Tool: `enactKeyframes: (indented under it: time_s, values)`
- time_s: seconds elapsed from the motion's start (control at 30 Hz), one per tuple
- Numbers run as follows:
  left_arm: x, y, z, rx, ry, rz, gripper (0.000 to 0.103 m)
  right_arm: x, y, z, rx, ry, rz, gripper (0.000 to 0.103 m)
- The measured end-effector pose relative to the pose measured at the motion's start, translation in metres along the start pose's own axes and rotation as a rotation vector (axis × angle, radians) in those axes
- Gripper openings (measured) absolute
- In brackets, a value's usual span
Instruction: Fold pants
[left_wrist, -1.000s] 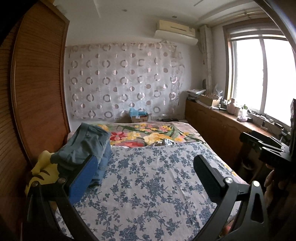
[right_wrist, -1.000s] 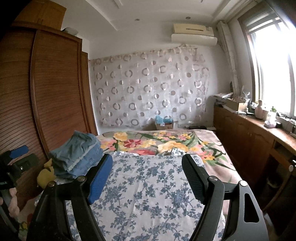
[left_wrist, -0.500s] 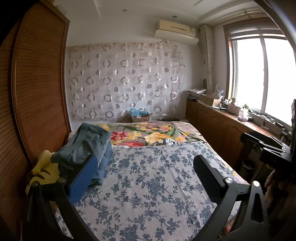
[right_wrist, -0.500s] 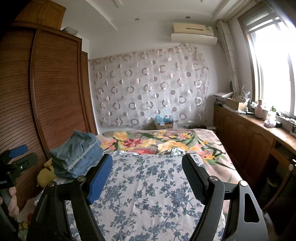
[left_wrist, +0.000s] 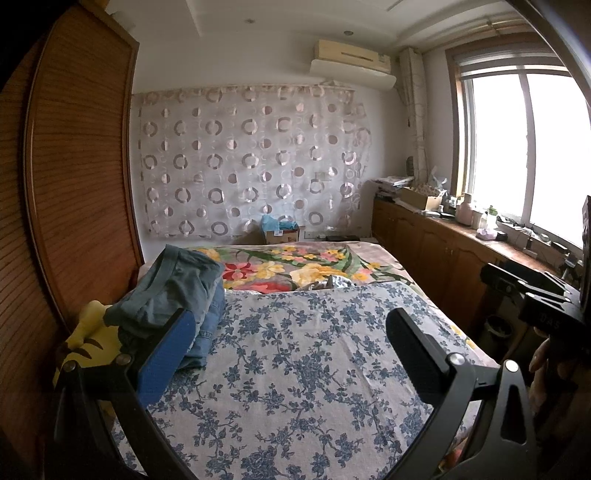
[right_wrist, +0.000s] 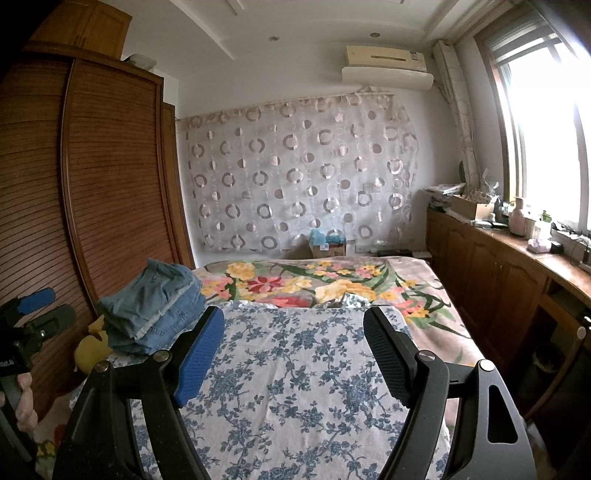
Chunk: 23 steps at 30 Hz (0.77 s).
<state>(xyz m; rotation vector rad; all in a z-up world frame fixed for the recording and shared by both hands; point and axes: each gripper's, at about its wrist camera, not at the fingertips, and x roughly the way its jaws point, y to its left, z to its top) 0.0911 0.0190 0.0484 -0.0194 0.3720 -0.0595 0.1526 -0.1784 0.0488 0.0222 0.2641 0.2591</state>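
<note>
A stack of folded pants (left_wrist: 177, 291) (right_wrist: 155, 306), grey-green on top of blue denim, lies at the left edge of the bed. My left gripper (left_wrist: 291, 328) hovers open above the blue-flowered sheet (left_wrist: 306, 369), and its blue-padded finger hides the stack's near corner. My right gripper (right_wrist: 295, 325) is open too, with only the blue-flowered sheet (right_wrist: 295, 387) between its fingers; the stack lies to its left. Each view catches the other gripper held in a hand at its edge: the right gripper (left_wrist: 532, 295) and the left gripper (right_wrist: 33, 314).
A yellow plush toy (left_wrist: 88, 343) sits beside the stack, against the wooden wardrobe (left_wrist: 74, 184). A bright floral blanket (left_wrist: 295, 266) covers the bed's far half. Low wooden cabinets (right_wrist: 498, 280) with clutter on top run along the right under the window. A cardboard box (right_wrist: 328, 247) stands by the curtained wall.
</note>
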Motion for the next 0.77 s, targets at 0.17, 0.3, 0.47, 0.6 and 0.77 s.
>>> enactKeyframes:
  time_s: [0.17, 0.3, 0.47, 0.6, 0.77]
  values:
    - [-0.0001, 0.0003, 0.0002, 0.002, 0.0, 0.001, 0.103, -0.0006, -0.0011, 0.0004, -0.001, -0.002, -0.002, 0.08]
    - [-0.0003, 0.0005, 0.0004, 0.002, -0.001, -0.001, 0.103, -0.0011, -0.0023, -0.0004, -0.001, -0.002, 0.0, 0.08]
    - [0.0, -0.0004, -0.0006, 0.002, -0.001, 0.0, 0.103, -0.0013, -0.002, -0.0005, -0.001, -0.004, -0.001, 0.08]
    - [-0.0001, 0.0, -0.0003, 0.002, -0.002, -0.001, 0.103, -0.0013, -0.0015, -0.0008, -0.002, -0.002, 0.0, 0.08]
    - [0.0001, -0.0006, -0.0012, 0.002, -0.002, 0.0, 0.103, -0.0016, -0.0028, -0.0004, -0.004, 0.002, 0.002, 0.08]
